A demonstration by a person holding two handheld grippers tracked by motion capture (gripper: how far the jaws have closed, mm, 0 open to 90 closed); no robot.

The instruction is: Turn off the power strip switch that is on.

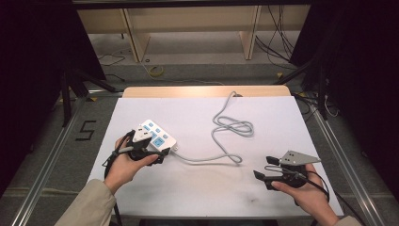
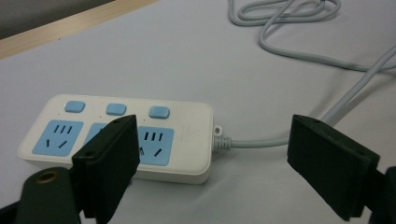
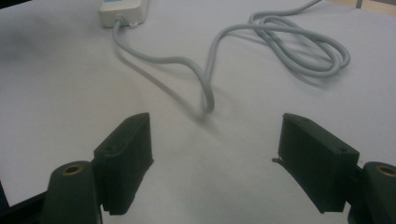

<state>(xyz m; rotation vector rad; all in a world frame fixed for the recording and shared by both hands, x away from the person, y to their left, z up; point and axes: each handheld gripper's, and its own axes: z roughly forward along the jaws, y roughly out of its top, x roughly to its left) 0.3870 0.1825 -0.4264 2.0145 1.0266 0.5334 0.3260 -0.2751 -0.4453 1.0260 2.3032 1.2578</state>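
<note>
Left hand-held gripper [image 2: 212,163], jaws apart, just before power strip [image 2: 119,135].

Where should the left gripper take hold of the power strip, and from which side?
Probably across the short width of the power strip, near the cord end, coming down from above. It lies flat, sockets up, and looks narrower that way than the open left gripper. The cord leaves that end, so a grip from the end would likely foul it.

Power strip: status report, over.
Left gripper open, at the power strip, not gripping. Right gripper open, empty. Cord loose on table, nothing blocking.
</note>
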